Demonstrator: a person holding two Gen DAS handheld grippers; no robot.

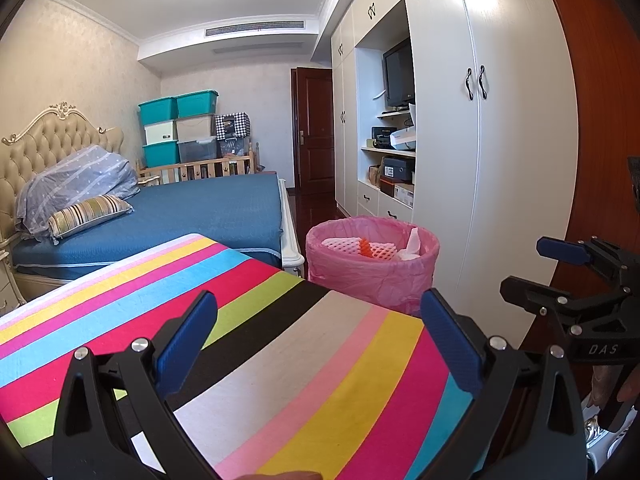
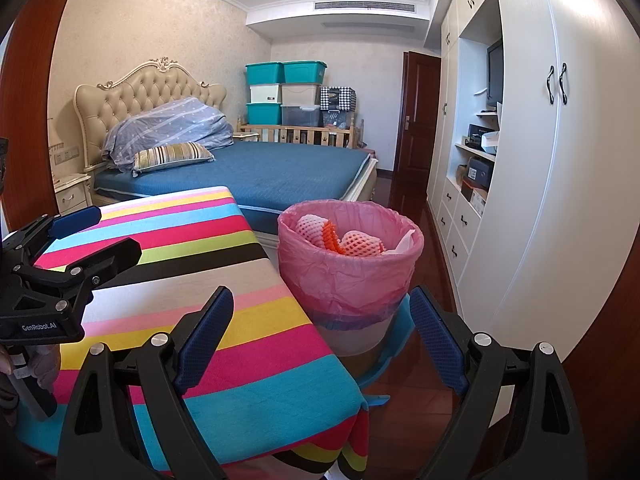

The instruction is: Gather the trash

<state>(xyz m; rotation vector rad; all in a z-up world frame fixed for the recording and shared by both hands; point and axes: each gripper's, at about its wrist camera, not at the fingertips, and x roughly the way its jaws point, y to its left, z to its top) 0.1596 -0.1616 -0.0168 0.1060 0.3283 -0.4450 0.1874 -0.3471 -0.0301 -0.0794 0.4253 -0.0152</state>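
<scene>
Striped tablecloth (image 2: 192,280), pink-lined bin (image 2: 348,268) just beside it, blue bed (image 2: 260,172) behind, both grippers' fingers spread, holding nothing

You have a table under a cloth (image 1: 280,360) striped in pink, yellow, blue, magenta, green, black and grey. Beside its far corner your bin wears a pink plastic liner (image 2: 348,276), holding pinkish-white foam netting (image 2: 360,244) and an orange piece (image 2: 330,236). Your grippers' finger pads (image 1: 188,340) are dark blue on black frames.
</scene>
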